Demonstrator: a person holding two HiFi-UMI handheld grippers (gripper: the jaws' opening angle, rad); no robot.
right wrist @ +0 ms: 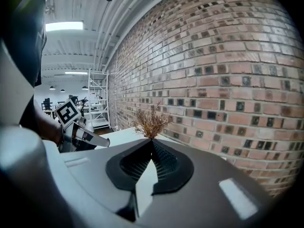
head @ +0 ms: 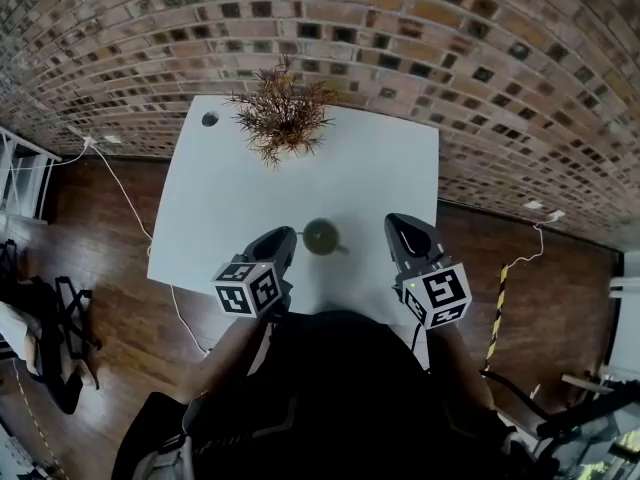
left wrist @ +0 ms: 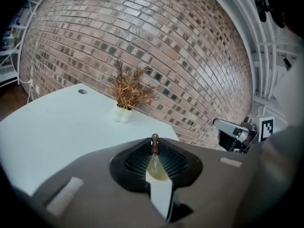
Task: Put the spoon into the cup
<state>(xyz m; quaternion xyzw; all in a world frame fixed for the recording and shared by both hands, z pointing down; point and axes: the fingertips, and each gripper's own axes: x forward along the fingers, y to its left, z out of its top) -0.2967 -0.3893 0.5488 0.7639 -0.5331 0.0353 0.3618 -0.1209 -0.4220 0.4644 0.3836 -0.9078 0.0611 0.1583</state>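
Observation:
A dark green cup (head: pixel 321 236) with a small handle stands on the white table (head: pixel 230 198), near its front edge. My left gripper (head: pixel 284 238) hovers just left of the cup, shut on a spoon (left wrist: pixel 155 165). The spoon's pale bowl lies between the jaws and its brown knobbed handle pokes out ahead of them. To the right of the cup is my right gripper (head: pixel 398 224), whose jaws meet with nothing between them. Neither gripper view shows the cup. Each gripper appears in the other's view: the right gripper (left wrist: pixel 228 127) and the left gripper (right wrist: pixel 92 137).
A dried brown plant (head: pixel 282 113) in a small white pot (left wrist: pixel 122 114) stands at the table's far edge against the brick wall. A round cable hole (head: pixel 209 119) sits at the far left corner. Wooden floor surrounds the table, with cables and a shelf at the left.

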